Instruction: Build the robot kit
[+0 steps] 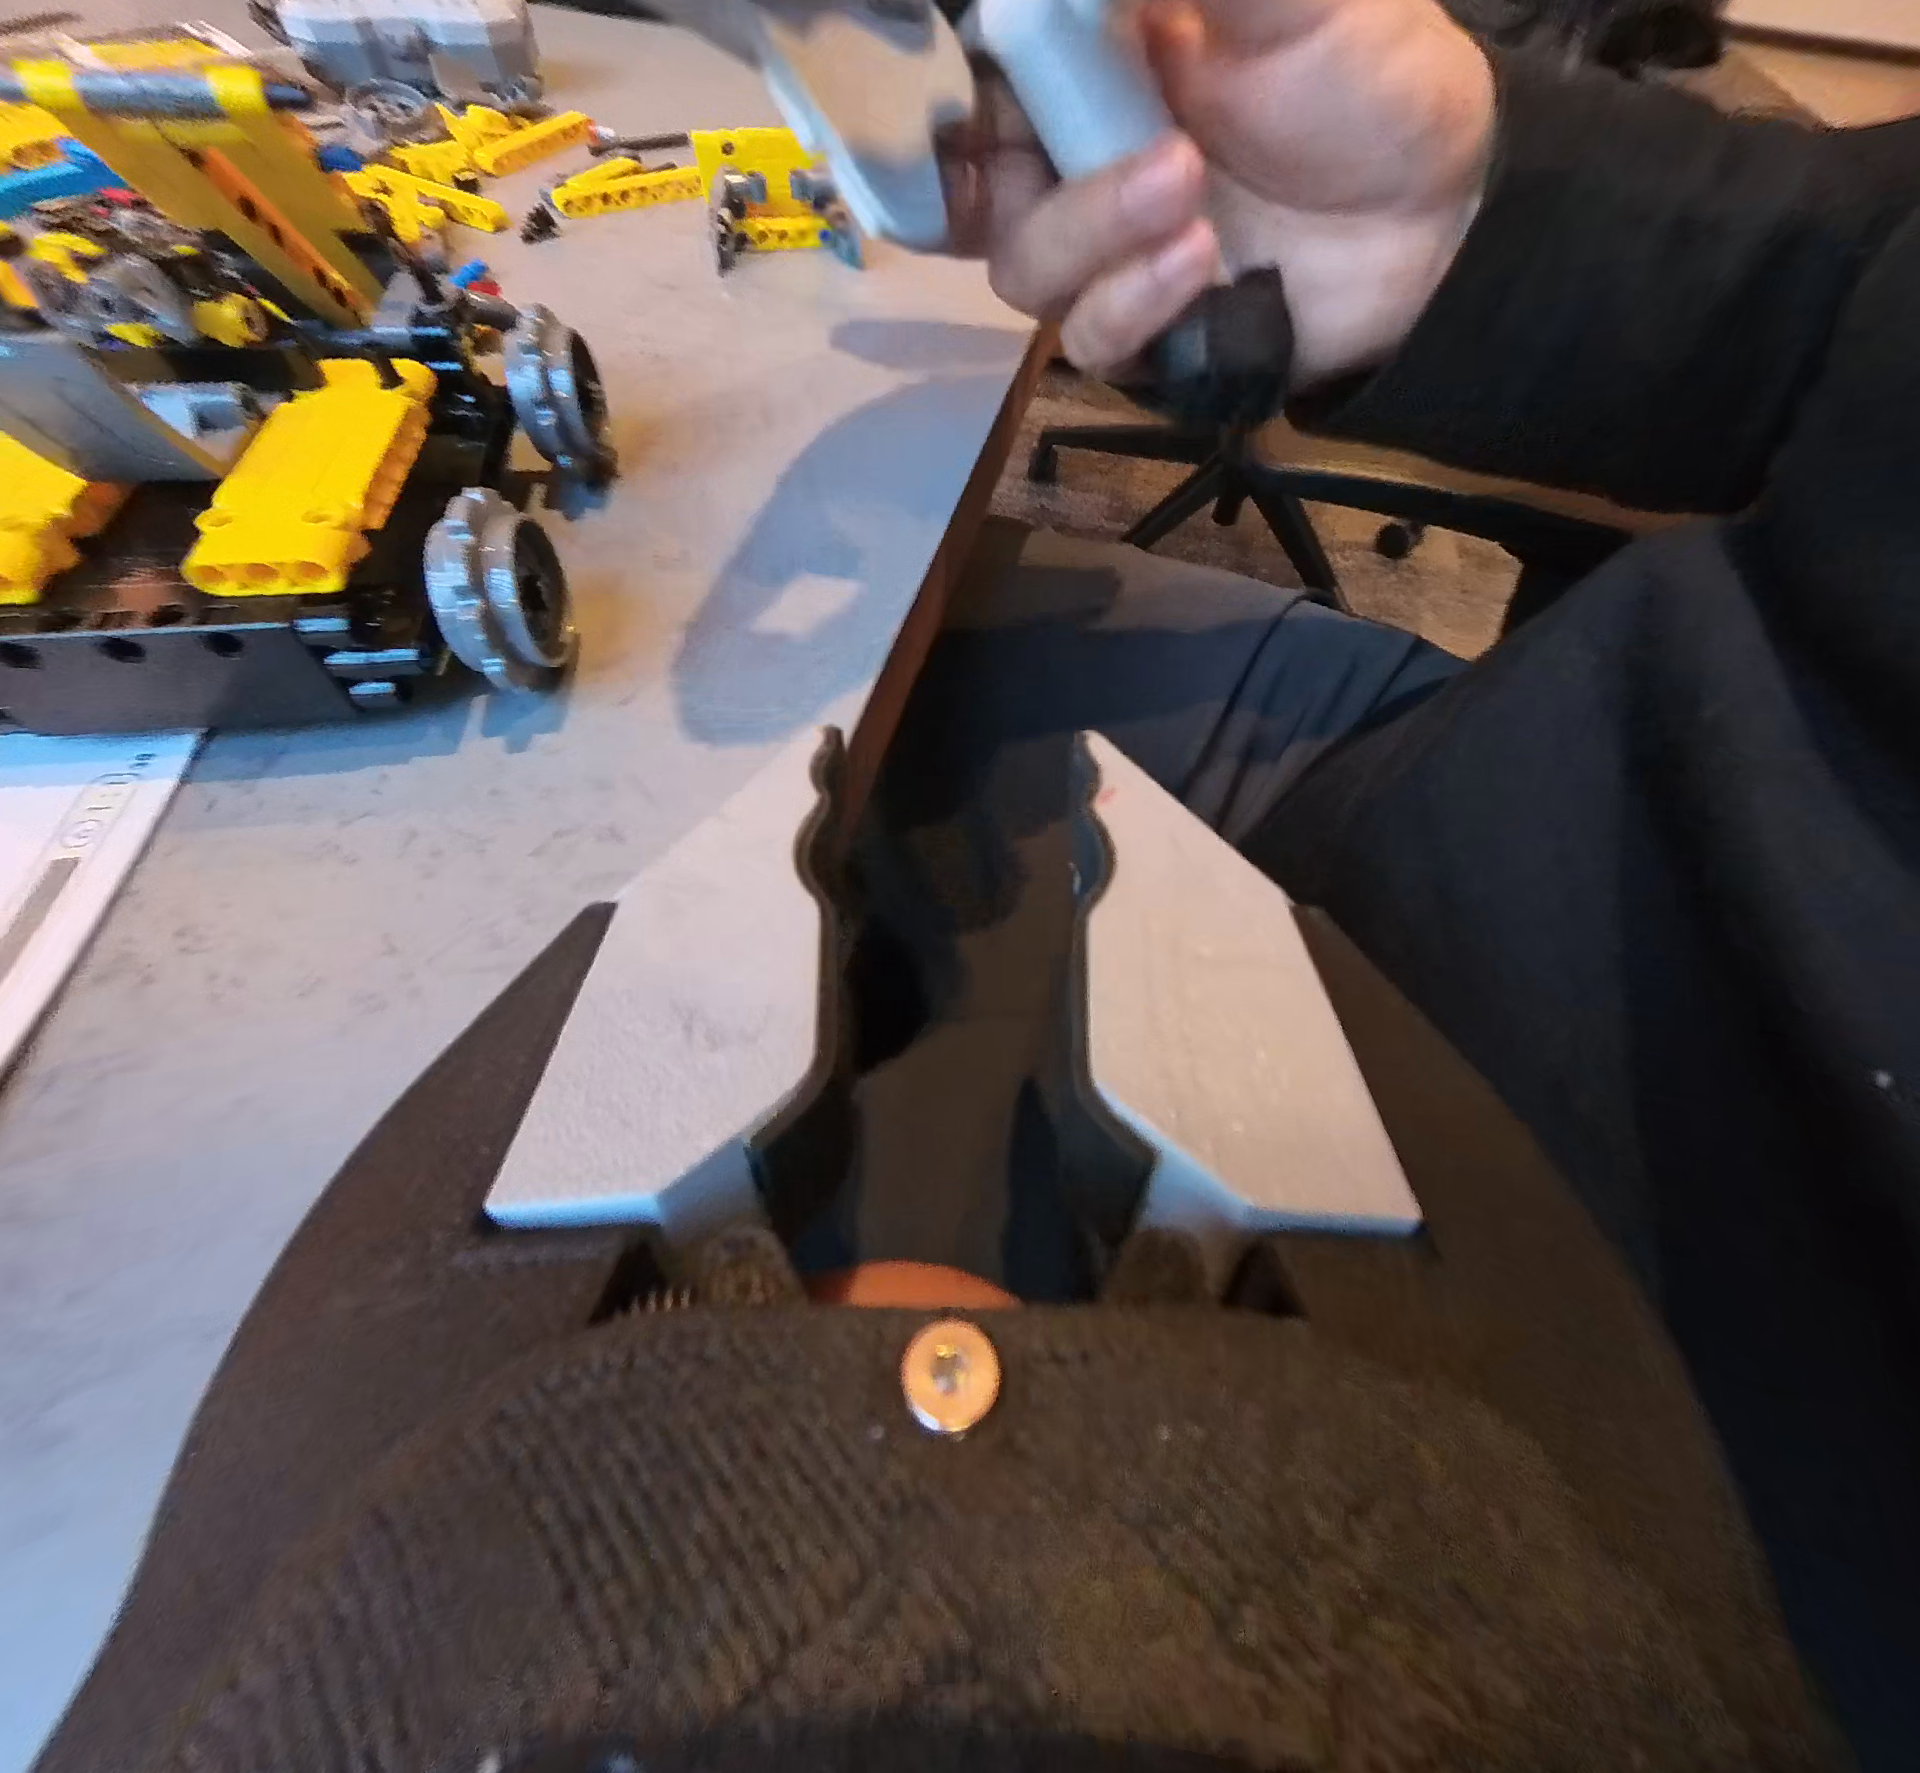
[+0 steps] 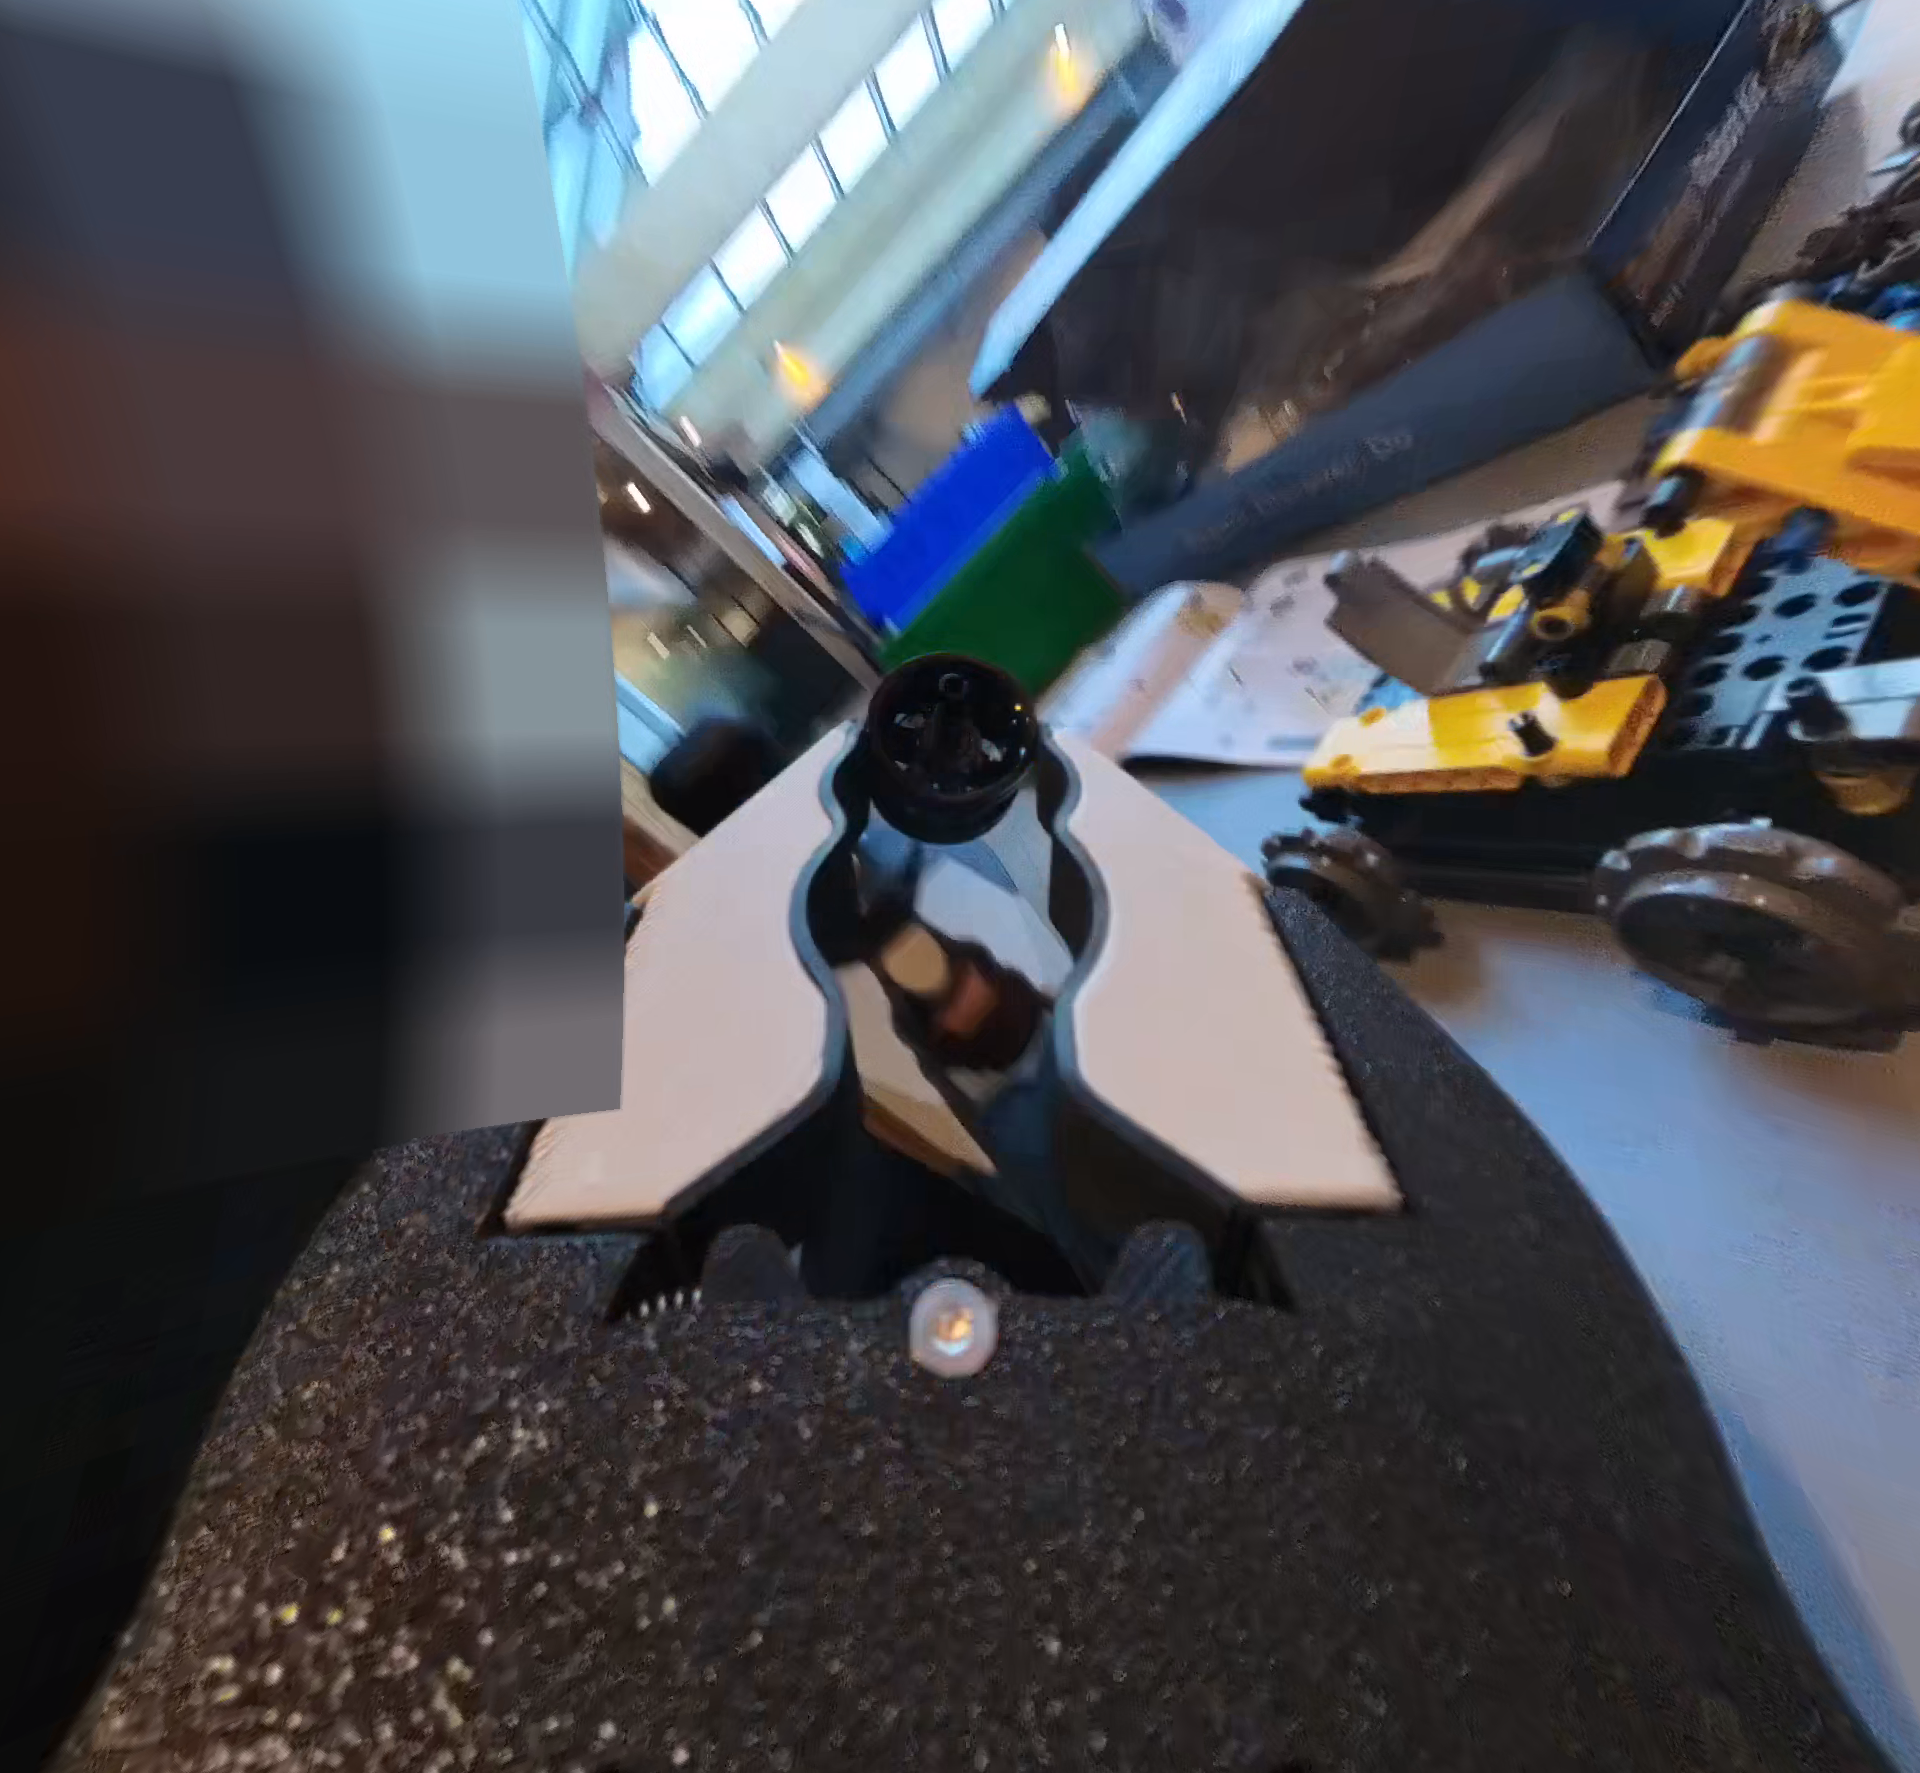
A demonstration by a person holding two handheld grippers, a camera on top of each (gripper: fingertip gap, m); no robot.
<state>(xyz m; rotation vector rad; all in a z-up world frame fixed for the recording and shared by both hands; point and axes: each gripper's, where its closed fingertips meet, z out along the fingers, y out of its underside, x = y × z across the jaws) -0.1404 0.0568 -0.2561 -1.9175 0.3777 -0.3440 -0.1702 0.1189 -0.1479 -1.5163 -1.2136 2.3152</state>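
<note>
Pinching a small black wheel hub (image 2: 951,755) at its tips, the right gripper (image 2: 951,788) has its jaws closed on that round part, which sits in the outermost notch between the two pale fingers (image 2: 1174,985). The part is held in the air, off the table (image 2: 1714,1204).

The left gripper (image 1: 961,850) hangs over the table's near edge, beside a person's dark trousers (image 1: 1558,840). Its jaws stand apart with a clear gap between the wavy black pads (image 1: 826,892), and nothing lies between them.

In the left wrist view, a hand (image 1: 1247,154) in a dark sleeve grips the white handle of the other gripper above that same edge.

A yellow and black brick-built vehicle (image 1: 260,435) with grey toothed wheels (image 1: 504,575) stands on the grey table, well in from the near edge. Loose yellow beams (image 1: 582,175) and a small yellow sub-assembly (image 1: 774,196) lie farther back, with a grey block unit (image 1: 405,35) behind them. A white printed booklet (image 1: 73,850) lies flat next to the vehicle.

The right wrist view shows the same vehicle (image 2: 1662,705), a printed sheet (image 2: 1226,674) and a large dark box (image 2: 1455,196) beyond it. An office chair base (image 1: 1226,487) stands on the floor past the table edge.
</note>
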